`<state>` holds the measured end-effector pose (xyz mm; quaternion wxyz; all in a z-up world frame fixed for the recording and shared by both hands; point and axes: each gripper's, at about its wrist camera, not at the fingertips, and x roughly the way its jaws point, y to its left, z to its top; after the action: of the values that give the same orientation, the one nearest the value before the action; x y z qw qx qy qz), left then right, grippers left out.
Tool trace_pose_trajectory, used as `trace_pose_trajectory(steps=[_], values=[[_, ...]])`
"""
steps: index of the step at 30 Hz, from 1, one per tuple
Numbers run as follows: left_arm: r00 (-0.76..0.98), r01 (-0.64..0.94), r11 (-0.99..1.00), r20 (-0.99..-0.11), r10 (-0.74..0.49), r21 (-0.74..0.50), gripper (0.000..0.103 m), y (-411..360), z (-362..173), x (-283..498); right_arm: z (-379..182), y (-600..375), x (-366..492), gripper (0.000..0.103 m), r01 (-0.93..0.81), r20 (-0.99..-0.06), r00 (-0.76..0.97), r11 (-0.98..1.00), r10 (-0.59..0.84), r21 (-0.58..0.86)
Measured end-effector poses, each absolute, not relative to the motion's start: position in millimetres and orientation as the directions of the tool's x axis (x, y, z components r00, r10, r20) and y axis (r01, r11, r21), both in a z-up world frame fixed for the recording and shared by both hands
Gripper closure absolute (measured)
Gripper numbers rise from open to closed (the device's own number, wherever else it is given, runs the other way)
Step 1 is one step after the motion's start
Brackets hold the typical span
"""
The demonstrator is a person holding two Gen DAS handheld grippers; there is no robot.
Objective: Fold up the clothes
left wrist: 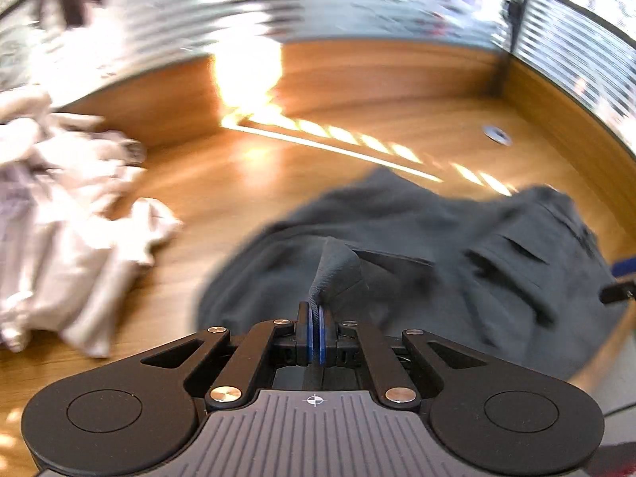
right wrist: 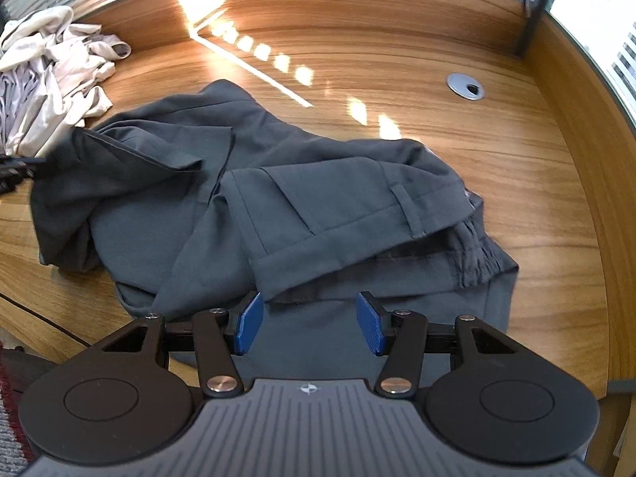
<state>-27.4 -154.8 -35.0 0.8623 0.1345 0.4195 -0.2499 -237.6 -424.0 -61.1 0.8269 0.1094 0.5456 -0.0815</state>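
Trousers (right wrist: 278, 183) waistband, right view only.

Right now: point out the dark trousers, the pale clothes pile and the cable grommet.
dark trousers (right wrist: 357, 198): right wrist view, on the waistband panel beside the belt loop.
pale clothes pile (right wrist: 51, 79): right wrist view, on the crumpled middle of the heap.
cable grommet (right wrist: 465, 86): right wrist view, on its grey ring.
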Motion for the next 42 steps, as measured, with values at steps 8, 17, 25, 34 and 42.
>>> trace_pose_trajectory(steps=[8, 17, 25, 34, 42], values=[[0.660, 0.231, 0.969, -0.747, -0.085, 0.093, 0.098, -64, -5, -1, -66, -415, -215, 0.045, 0.195, -0.926, 0.378, 0.978, -0.004, 0.076], [0.616, -0.146, 0.984, -0.768, 0.174, 0.105, 0.098, 39, 3, -9, -81, -398, -189, 0.045, 0.112, -0.938, 0.345, 0.990, 0.037, 0.081], [0.540, -0.268, 0.953, -0.797, 0.269, 0.140, 0.087, 73, -11, -26, -90, -382, -172, 0.045, 0.046, -0.943, 0.325, 0.995, 0.072, 0.092], [0.619, 0.000, 0.996, -0.782, 0.072, 0.091, 0.051, 13, -7, -41, -95, -385, -170, 0.045, 0.018, -0.943, 0.323, 0.996, 0.077, 0.088], [0.594, 0.341, 0.936, -0.792, -0.144, 0.085, 0.045, -76, -23, -52, -101, -408, -181, 0.045, 0.015, -0.947, 0.318, 0.998, 0.051, 0.059]])
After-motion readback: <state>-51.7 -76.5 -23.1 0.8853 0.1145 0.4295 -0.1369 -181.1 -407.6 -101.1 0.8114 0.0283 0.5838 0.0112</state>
